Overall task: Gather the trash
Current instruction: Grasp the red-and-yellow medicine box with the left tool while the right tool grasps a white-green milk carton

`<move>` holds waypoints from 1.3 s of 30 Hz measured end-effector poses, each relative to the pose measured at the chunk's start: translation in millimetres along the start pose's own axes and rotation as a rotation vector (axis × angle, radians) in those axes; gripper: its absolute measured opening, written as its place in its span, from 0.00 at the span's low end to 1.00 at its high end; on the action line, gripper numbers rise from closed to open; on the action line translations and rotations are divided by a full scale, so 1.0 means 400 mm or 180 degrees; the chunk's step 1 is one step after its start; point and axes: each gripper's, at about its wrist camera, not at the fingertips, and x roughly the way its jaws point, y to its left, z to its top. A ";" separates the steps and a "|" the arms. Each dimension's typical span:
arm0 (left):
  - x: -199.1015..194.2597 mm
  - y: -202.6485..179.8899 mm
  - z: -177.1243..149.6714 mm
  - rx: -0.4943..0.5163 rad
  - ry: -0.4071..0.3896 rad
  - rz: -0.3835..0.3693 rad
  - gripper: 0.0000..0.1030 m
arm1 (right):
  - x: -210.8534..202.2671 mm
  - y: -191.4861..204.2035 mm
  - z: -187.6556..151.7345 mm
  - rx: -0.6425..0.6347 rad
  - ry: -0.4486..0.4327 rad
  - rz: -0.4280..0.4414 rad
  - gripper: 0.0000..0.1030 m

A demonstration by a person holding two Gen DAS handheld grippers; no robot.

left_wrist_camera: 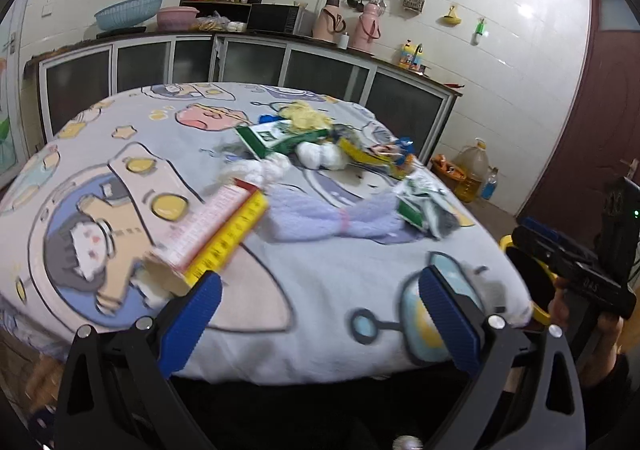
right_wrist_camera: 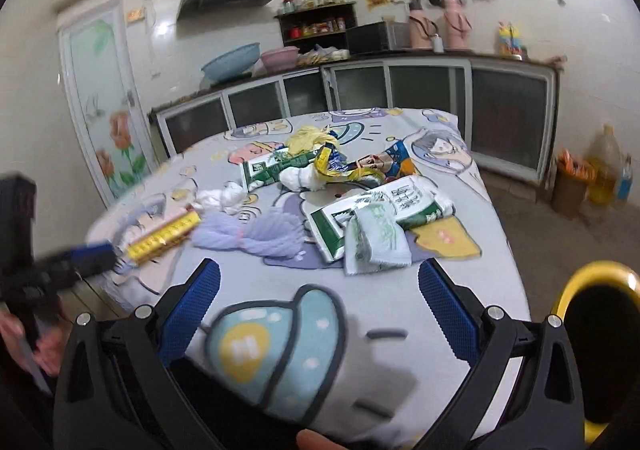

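Left hand-held gripper (left_wrist_camera: 320,310) is hanging wide open, empty (box blurred), the yellow box (left_wrist_camera: 216,234) touching its left finger: centre it before squeezing.

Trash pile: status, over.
Both grippers open, empty. Left gripper nearest yellow-pink box. Wrappers uncollected on table. Yellow bin right. Nothing blocking.

Cartoon-printed pale tablecloth (left_wrist_camera: 304,314), yellow-and-pink box (left_wrist_camera: 216,234), lilac yarn (right_wrist_camera: 256,236).
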 end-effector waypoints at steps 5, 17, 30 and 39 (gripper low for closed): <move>0.047 0.072 0.060 0.0259 0.0210 0.0263 0.92 | 0.095 -0.052 0.026 0.0092 0.0342 0.0057 0.93; 0.187 0.176 0.128 0.0434 0.0723 0.0225 0.92 | 0.214 -0.089 0.050 -0.0010 0.0651 0.0039 0.93; 0.320 0.205 0.130 0.0391 0.1217 -0.0070 0.92 | 0.316 -0.113 0.059 0.0085 0.1035 0.0138 0.93; 0.340 0.203 0.117 0.0307 0.1228 -0.0135 0.72 | 0.344 -0.138 0.047 0.0324 0.1262 0.0305 0.59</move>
